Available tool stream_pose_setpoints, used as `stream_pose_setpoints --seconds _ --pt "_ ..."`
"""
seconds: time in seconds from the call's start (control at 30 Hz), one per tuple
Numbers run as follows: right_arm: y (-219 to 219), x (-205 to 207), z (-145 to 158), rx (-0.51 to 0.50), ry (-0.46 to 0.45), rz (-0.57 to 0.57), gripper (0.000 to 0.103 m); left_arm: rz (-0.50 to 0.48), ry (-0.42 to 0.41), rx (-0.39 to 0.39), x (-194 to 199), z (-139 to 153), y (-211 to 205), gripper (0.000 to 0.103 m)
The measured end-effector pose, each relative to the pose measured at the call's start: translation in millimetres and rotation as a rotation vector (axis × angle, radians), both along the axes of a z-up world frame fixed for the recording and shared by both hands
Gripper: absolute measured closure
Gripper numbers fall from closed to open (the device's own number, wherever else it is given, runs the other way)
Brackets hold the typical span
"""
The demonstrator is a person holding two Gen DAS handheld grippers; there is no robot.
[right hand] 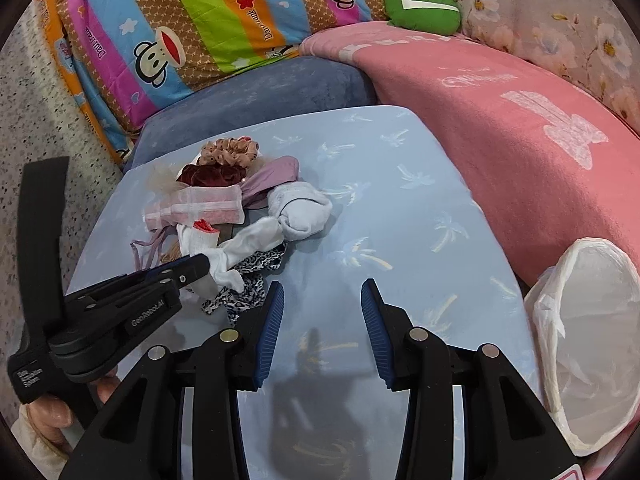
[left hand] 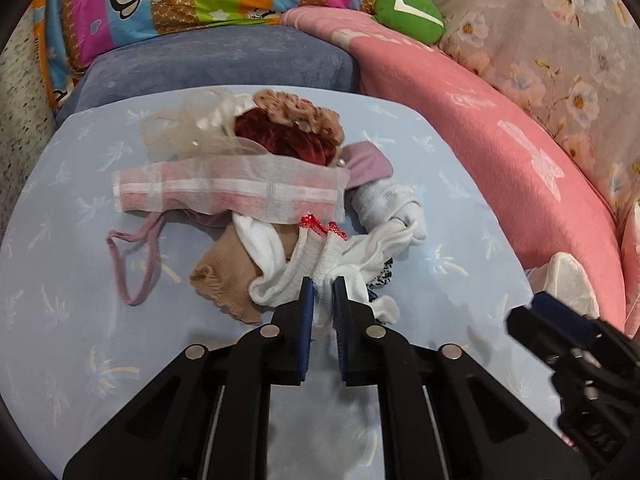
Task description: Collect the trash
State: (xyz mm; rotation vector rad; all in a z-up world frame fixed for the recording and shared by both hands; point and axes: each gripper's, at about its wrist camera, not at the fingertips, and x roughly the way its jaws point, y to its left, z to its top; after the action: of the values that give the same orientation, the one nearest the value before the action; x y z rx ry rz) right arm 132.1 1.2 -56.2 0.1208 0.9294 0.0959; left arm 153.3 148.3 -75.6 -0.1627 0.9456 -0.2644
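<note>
A pile of small fabric items lies on the light blue table (left hand: 72, 248). It holds a white sock with red trim (left hand: 320, 248), a beige sock (left hand: 224, 276), a pink-and-white gauze piece (left hand: 232, 188), a dark red scrunchie (left hand: 280, 136) and a knotted pale sock (left hand: 384, 200). My left gripper (left hand: 322, 286) is shut on the near end of the white sock, with fabric pinched between its blue pads. In the right wrist view the left gripper (right hand: 200, 266) reaches into the pile from the left, beside a leopard-print strip (right hand: 248, 280). My right gripper (right hand: 322, 292) stands open over bare table, right of the pile.
A white bin lined with a plastic bag (right hand: 592, 320) stands off the table's right edge. Around the table lie a pink blanket (right hand: 500, 128), a blue cushion (right hand: 260, 92), a striped cartoon pillow (right hand: 180, 20) and a green plush (right hand: 424, 8). A purple elastic loop (left hand: 132, 264) lies left of the pile.
</note>
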Motion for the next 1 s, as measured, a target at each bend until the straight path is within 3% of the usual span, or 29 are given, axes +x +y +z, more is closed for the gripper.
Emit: stream_pose_setpoints --seconds 0.33,0.67,0.8,0.87,1.0 --pt "31 24 -29 0.056 0.072 0.046 0.062 0.057 -0.024 -0.021 -1 13 28 0.093" --pt "49 33 -61 0.091 0.148 0.069 0.063 0.052 -0.017 -0.017 -2 11 26 0.093" --pt "50 33 -71 0.091 0.164 0.078 0.079 0.045 -0.012 -0.016 -5 9 24 0.093" --pt "49 32 -72 0.086 0.171 0.087 0.093 0.041 -0.013 -0.014 -6 10 20 0.093" --pt "45 25 -71 0.085 0.173 0.088 0.100 0.034 -0.019 -0.013 -11 13 15 0.093"
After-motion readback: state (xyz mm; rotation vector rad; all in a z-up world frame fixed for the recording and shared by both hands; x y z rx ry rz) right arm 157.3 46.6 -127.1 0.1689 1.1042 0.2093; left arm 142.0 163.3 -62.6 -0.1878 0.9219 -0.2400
